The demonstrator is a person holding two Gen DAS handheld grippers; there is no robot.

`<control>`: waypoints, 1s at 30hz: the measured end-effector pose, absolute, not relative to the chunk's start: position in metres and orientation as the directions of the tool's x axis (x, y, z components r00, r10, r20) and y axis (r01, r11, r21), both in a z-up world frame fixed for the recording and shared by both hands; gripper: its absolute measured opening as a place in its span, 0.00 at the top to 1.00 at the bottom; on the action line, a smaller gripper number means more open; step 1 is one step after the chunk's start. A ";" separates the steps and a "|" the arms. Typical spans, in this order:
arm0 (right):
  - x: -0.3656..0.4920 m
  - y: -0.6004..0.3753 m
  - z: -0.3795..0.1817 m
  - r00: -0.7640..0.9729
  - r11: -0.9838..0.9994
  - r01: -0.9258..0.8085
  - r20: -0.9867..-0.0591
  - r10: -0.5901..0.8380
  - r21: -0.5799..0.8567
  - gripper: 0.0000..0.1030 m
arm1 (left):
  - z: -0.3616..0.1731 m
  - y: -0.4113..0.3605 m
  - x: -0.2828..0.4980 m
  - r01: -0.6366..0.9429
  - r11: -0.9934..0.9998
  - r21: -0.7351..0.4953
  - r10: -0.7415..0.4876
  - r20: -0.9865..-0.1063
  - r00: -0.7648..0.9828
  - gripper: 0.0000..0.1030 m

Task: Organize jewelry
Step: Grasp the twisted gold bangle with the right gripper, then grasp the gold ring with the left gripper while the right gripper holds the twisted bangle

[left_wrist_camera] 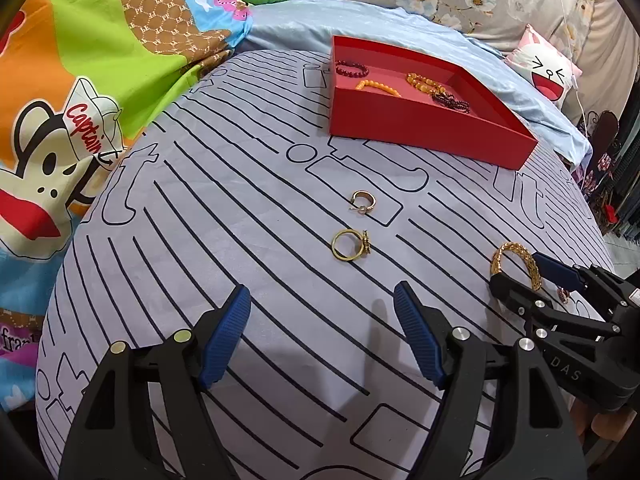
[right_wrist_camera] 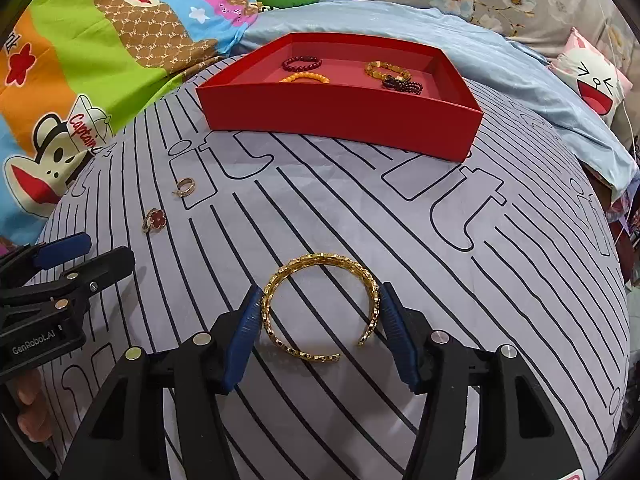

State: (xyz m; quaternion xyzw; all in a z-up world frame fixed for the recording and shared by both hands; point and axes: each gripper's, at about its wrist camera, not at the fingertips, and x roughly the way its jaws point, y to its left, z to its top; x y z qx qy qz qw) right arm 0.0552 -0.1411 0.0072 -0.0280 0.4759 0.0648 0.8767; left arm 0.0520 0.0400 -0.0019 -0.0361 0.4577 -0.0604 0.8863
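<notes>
Low in the right wrist frame, right claw (right_wrist_camera: 322, 334) brackets the gold bangle (right_wrist_camera: 318, 306), pads looking like they're touching both sides.
Next: lift it into the red tray (right_wrist_camera: 340, 114) up top; left claw (left_wrist_camera: 322, 338) gapes empty.

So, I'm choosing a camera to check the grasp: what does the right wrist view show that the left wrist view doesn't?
Only the right wrist view: both pads of the right gripper against the sides of the gold bangle, and the red clover face of the ring. Only the left wrist view: the left gripper open, with nothing between its jaws. Both: the red tray holding bead bracelets, the hoop earring and the striped cloth.
</notes>
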 end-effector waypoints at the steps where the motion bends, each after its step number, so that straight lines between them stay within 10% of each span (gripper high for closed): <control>1: 0.055 -0.142 0.007 0.540 0.991 -0.135 -0.837 0.088 0.017 0.45 | -0.002 0.040 0.052 0.075 0.990 -0.119 -0.141 -0.808 0.573 0.32; 15: 0.048 -0.170 0.011 0.529 0.994 -0.064 -0.842 0.109 0.088 0.45 | -0.007 0.033 0.074 0.074 0.988 -0.134 -0.152 -0.810 0.566 0.38; 30: 0.049 -0.172 0.011 0.527 0.993 -0.059 -0.841 0.117 0.101 0.45 | -0.006 0.017 0.082 0.157 0.977 -0.143 -0.207 -0.804 0.557 0.79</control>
